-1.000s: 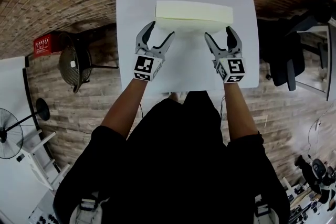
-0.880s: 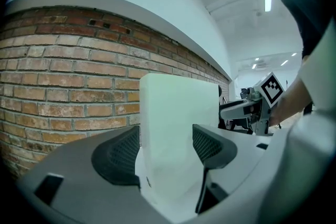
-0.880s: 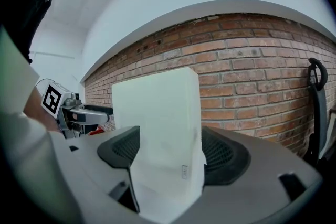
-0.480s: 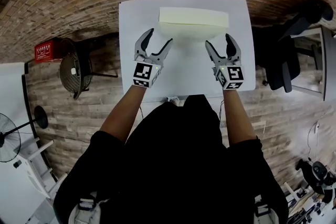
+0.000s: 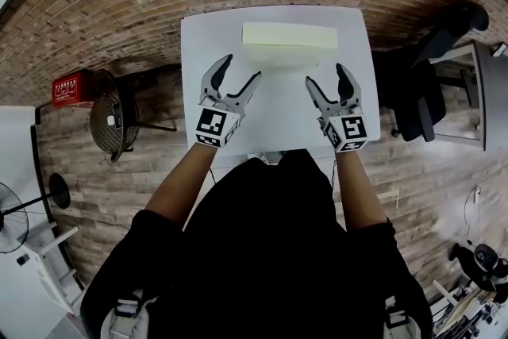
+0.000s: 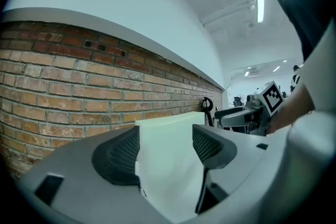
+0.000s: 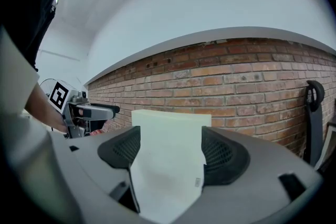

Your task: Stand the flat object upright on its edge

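Pale foam block [image 5: 290, 36] sits at far edge of white tabletop [image 5: 278, 111], clear of both grippers. Can't tell if it's on edge or flat. Left gripper [image 5: 240, 69]: fingers [image 6: 118, 157] wide apart, holding nothing. Right gripper [image 5: 325, 75]: same, fingers [image 7: 223, 157] spread, empty. Both point at the block from the near side.

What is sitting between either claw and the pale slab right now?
Nothing visible. The left claw and right claw are both open, short of the pale slab, with only bare white table between them and it.
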Motion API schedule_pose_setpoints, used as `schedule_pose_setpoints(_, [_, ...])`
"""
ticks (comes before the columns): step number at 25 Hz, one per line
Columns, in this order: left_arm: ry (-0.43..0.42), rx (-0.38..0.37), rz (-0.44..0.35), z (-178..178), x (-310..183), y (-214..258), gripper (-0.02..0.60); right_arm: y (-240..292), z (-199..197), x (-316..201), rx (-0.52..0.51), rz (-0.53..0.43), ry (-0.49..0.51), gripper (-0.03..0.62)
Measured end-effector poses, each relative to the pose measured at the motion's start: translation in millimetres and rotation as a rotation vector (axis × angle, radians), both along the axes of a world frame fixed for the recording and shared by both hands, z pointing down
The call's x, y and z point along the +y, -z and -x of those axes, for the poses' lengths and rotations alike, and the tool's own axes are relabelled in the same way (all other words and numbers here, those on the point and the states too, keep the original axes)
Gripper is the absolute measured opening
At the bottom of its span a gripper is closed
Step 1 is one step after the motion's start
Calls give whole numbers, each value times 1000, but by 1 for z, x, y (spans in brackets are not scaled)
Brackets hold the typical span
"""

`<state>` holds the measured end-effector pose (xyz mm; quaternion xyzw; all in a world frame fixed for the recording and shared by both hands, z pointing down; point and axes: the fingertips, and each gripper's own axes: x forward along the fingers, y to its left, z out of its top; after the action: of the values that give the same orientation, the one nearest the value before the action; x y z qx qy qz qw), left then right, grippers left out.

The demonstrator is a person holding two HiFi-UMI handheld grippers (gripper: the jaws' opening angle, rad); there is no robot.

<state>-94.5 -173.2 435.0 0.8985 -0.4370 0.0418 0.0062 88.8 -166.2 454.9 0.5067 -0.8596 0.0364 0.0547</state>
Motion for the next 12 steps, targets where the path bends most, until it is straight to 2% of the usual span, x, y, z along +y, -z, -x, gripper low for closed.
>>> schedule_pose_setpoints(12, [-29, 47, -29, -16, 46, 55, 305, 50, 19, 37, -29, -27, 160, 322])
